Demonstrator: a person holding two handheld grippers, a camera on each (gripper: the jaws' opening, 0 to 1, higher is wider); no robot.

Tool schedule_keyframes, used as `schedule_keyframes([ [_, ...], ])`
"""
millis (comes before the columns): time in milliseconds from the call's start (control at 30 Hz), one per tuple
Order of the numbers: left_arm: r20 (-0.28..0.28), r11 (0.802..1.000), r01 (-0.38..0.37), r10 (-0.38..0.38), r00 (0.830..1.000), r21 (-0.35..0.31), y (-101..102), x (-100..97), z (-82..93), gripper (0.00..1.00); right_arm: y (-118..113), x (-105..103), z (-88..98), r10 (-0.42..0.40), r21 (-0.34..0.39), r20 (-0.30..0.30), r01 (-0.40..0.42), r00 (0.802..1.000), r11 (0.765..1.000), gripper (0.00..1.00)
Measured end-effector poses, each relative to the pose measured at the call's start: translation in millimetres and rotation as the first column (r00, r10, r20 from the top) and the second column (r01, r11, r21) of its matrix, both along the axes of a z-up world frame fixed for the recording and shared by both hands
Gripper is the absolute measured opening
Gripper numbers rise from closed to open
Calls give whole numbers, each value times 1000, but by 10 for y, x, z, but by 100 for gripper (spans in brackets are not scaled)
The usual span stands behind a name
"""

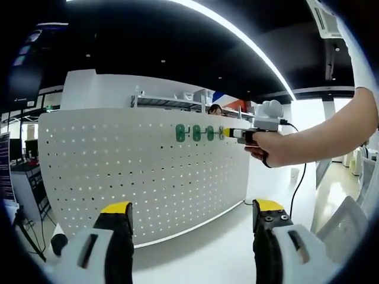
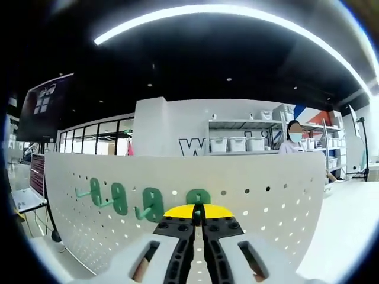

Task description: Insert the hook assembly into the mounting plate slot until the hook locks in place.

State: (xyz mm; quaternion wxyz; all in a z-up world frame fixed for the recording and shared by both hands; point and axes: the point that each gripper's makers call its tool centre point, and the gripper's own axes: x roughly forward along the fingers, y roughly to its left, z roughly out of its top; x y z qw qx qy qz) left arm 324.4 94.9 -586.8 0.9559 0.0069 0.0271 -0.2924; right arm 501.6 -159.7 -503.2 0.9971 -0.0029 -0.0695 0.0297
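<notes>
At the upper right of the pegboard [image 1: 142,171], the right gripper [image 1: 234,133] clenches a green hook [image 2: 198,197] largely hidden behind its jaws, while the left gripper [image 1: 192,222] stands released.

Yellow-tipped black-and-white hand-held gripper [image 1: 192,236] jaws

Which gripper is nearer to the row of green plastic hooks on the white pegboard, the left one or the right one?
Right. The right gripper is at the row of green plastic hooks, jaws shut on the fourth hook. The left gripper hangs open, well back from the white pegboard.
</notes>
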Motion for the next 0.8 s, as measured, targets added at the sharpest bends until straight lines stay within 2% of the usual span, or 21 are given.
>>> schedule_keyframes([
  [300,-2,1000,-4,4,1000,-6,7,0,-13,85,-5,-14,0,12,-15,-3,-12,1000,1000,2],
  [400,-1,1000,-4,4,1000,-9,6,2,-20,85,6,-17,-3,26,-45,-8,-26,1000,999,3],
  [633,-1,1000,-2,2,1000,-11,-13,27,-23,85,28,-74,-57,99,-33,-26,-99,995,995,17],
  [800,6,1000,2,-2,1000,-14,-30,65,0,86,67,-155,-122,152,-55,-34,-154,988,987,24],
])
